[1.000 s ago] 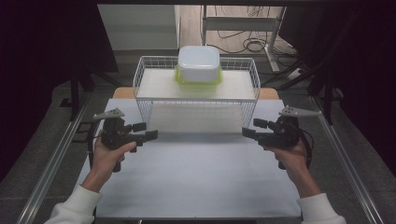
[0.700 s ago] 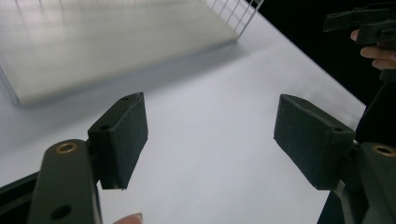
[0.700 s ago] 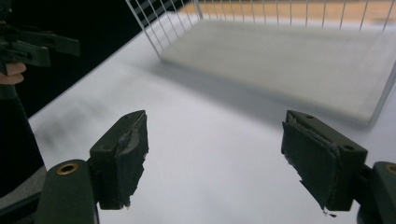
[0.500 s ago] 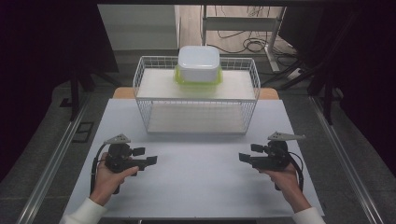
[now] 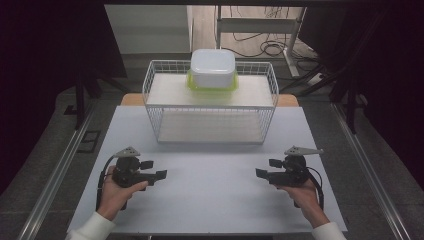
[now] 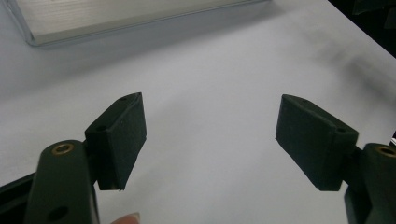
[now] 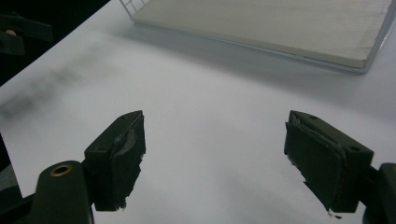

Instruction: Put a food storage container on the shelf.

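Observation:
My left gripper (image 5: 154,169) is held low over the white table (image 5: 210,205) at the front left, pointing inward. In the left gripper view it (image 6: 210,135) stands open, with bare tabletop between its pads. Opposite it at the front right, my right gripper (image 5: 268,168) points inward too. Its jaws have just been opening, and in the right gripper view it (image 7: 215,149) is wide open with nothing between them. Behind both stands a white wire basket (image 5: 150,100). A white lidded container (image 5: 213,67) with a green rim sits at its back edge.
The basket's pale floor board (image 7: 280,23) lies close ahead of the right gripper, and its corner (image 6: 116,14) shows in the left gripper view. Metal rails (image 5: 55,175) run along both table sides. Cables and table legs lie on the floor beyond.
Both hands have come down and toward the front of the table, from just before the basket to low over the tabletop. The basket and container have not moved.

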`<action>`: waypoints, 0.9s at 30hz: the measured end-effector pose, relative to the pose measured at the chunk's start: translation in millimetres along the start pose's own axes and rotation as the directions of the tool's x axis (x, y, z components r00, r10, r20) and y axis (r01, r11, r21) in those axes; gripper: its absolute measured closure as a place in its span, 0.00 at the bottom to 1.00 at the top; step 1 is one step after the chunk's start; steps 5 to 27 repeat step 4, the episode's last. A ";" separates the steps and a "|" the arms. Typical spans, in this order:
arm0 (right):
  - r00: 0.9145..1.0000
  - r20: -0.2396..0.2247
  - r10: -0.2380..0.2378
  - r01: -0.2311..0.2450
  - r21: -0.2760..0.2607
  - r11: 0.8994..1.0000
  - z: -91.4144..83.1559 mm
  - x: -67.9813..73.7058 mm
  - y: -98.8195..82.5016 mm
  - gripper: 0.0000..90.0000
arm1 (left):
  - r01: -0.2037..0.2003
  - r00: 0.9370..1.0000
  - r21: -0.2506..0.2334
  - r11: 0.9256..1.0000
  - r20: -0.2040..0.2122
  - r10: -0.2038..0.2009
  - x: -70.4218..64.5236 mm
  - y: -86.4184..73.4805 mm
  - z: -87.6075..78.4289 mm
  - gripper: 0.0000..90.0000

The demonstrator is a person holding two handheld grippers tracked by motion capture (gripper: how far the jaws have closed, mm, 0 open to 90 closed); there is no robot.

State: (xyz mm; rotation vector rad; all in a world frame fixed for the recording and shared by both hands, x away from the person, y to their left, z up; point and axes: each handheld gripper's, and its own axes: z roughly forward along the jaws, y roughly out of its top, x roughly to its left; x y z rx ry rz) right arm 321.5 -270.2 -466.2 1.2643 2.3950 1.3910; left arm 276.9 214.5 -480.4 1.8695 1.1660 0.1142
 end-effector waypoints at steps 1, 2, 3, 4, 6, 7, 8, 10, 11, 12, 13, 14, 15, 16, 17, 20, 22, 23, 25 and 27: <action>1.000 -0.002 0.004 -0.004 -0.006 1.000 -0.4 -0.1 -0.2 0.22 | 0.001 1.000 -0.001 1.000 -0.001 -0.001 0.3 0.6 0.3 0.27; 1.000 -0.003 0.005 -0.005 -0.011 1.000 -0.7 -0.1 -0.1 0.22 | 0.001 1.000 -0.001 1.000 0.000 -0.001 0.7 1.1 0.8 0.27; 1.000 -0.004 0.007 -0.007 -0.018 1.000 -1.3 0.0 0.2 0.22 | 0.001 1.000 -0.001 1.000 0.000 -0.001 0.9 1.1 1.2 0.27; 1.000 -0.003 0.004 -0.004 -0.022 1.000 -1.6 -0.3 0.3 0.22 | 0.000 1.000 0.003 1.000 0.000 0.000 1.5 1.2 2.1 0.27; 1.000 -0.003 0.004 -0.004 -0.022 1.000 -1.6 -0.3 0.3 0.22 | 0.000 1.000 0.003 1.000 0.000 0.000 1.5 1.2 2.1 0.27; 1.000 -0.003 0.004 -0.004 -0.022 1.000 -1.6 -0.3 0.3 0.22 | 0.000 1.000 0.003 1.000 0.000 0.000 1.5 1.2 2.1 0.27; 1.000 -0.003 0.004 -0.004 -0.022 1.000 -1.6 -0.3 0.3 0.22 | 0.000 1.000 0.003 1.000 0.000 0.000 1.5 1.2 2.1 0.27; 1.000 -0.003 0.004 -0.004 -0.022 1.000 -1.6 -0.3 0.3 0.22 | 0.000 1.000 0.003 1.000 0.000 0.000 1.5 1.2 2.1 0.27; 1.000 -0.003 0.004 -0.004 -0.022 1.000 -1.6 -0.3 0.3 0.22 | 0.000 1.000 0.003 1.000 0.000 0.000 1.5 1.2 2.1 0.27; 1.000 -0.003 0.004 -0.004 -0.022 1.000 -1.6 -0.3 0.3 0.22 | 0.000 1.000 0.003 1.000 0.000 0.000 1.5 1.2 2.1 0.27; 1.000 -0.003 0.004 -0.004 -0.022 1.000 -1.6 -0.3 0.3 0.22 | 0.000 1.000 0.003 1.000 0.000 0.000 1.5 1.2 2.1 0.27; 1.000 -0.003 0.004 -0.004 -0.022 1.000 -1.6 -0.3 0.3 0.22 | 0.000 1.000 0.003 1.000 0.000 0.000 1.5 1.2 2.1 0.27; 1.000 -0.003 0.004 -0.004 -0.022 1.000 -1.6 -0.3 0.3 0.22 | 0.000 1.000 0.003 1.000 0.000 0.000 1.5 1.2 2.1 0.27; 1.000 -0.003 0.004 -0.004 -0.022 1.000 -1.6 -0.3 0.3 0.22 | 0.000 1.000 0.003 1.000 0.000 0.000 1.5 1.2 2.1 0.27; 1.000 -0.003 0.004 -0.004 -0.022 1.000 -1.6 -0.3 0.3 0.22 | 0.000 1.000 0.003 1.000 0.000 0.000 1.5 1.2 2.1 0.27; 1.000 -0.003 0.004 -0.004 -0.022 1.000 -1.6 -0.3 0.3 0.22 | 0.000 1.000 0.003 1.000 0.000 0.000 1.5 1.2 2.1 0.27; 1.000 -0.003 0.004 -0.004 -0.022 1.000 -1.6 -0.3 0.3 0.22 | 0.000 1.000 0.003 1.000 0.000 0.000 1.5 1.2 2.1 0.27; 1.000 -0.003 0.004 -0.004 -0.022 1.000 -1.6 -0.3 0.3 0.22 | 0.000 1.000 0.003 1.000 0.000 0.000 1.5 1.2 2.1 0.27; 1.000 -0.003 0.004 -0.004 -0.022 1.000 -1.6 -0.3 0.3 0.22 | 0.000 1.000 0.003 1.000 0.000 0.000 1.5 1.2 2.1 0.27; 1.000 -0.003 0.004 -0.004 -0.022 1.000 -1.6 -0.3 0.3 0.22 | 0.000 1.000 0.003 1.000 0.000 0.000 1.5 1.2 2.1 0.27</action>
